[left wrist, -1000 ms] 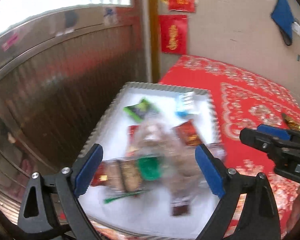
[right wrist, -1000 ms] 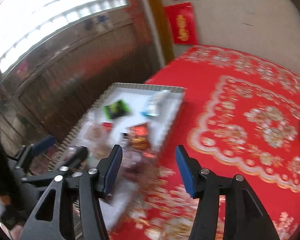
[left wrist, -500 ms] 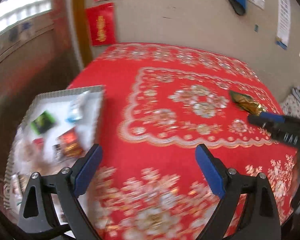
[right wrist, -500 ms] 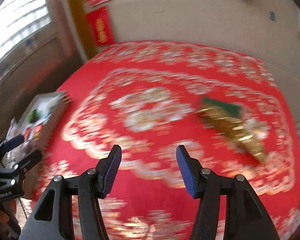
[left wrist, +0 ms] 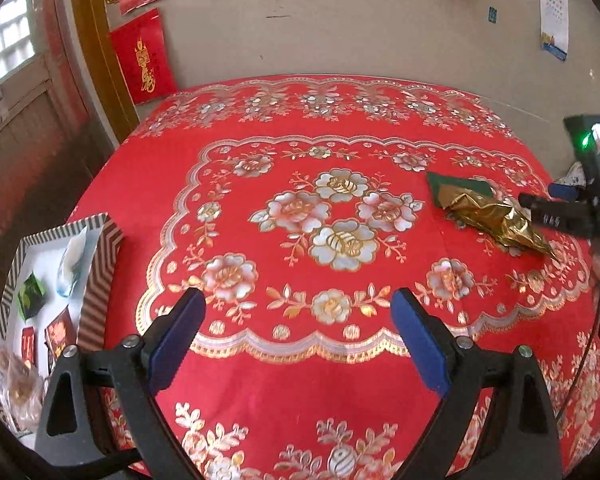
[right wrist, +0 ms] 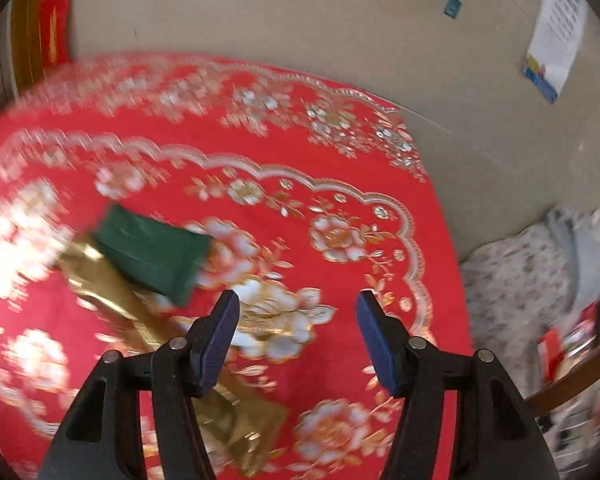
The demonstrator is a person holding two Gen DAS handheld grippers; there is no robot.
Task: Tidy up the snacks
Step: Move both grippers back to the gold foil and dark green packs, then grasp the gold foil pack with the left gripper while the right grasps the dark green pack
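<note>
Nearest me, my left hand-held gripper [left wrist: 296,344] hung spread wide with nothing between its blue pads [left wrist: 416,344], over bare red floral cloth [left wrist: 308,392] on the bench. Plenty of open cloth lay ahead of it and to both sides. My right hand-held gripper [right wrist: 294,338] stood partly spread, its jaws just having been opening, nothing between them; only cloth pattern showed in the gap. That view was motion-blurred.

Just left of the right gripper's left finger lay the gold foil snack pack [right wrist: 148,320] with its green end [right wrist: 152,254] pointing away, flat on the cloth; the foil ran under that finger in view, contact I could not tell. From the left wrist the same pack [left wrist: 496,216] sat toward the right side of the bench, with the right gripper's dark body [left wrist: 560,216] just beside it.

At the left edge of the bench sat the striped-rim snack tray [left wrist: 100,264], holding small packets, well apart from the gold pack. Clear-wrapped snacks [left wrist: 16,384] lay at its near end.

Beyond the far cloth edge was a beige wall [left wrist: 340,20] with red hangings [left wrist: 144,56].
</note>
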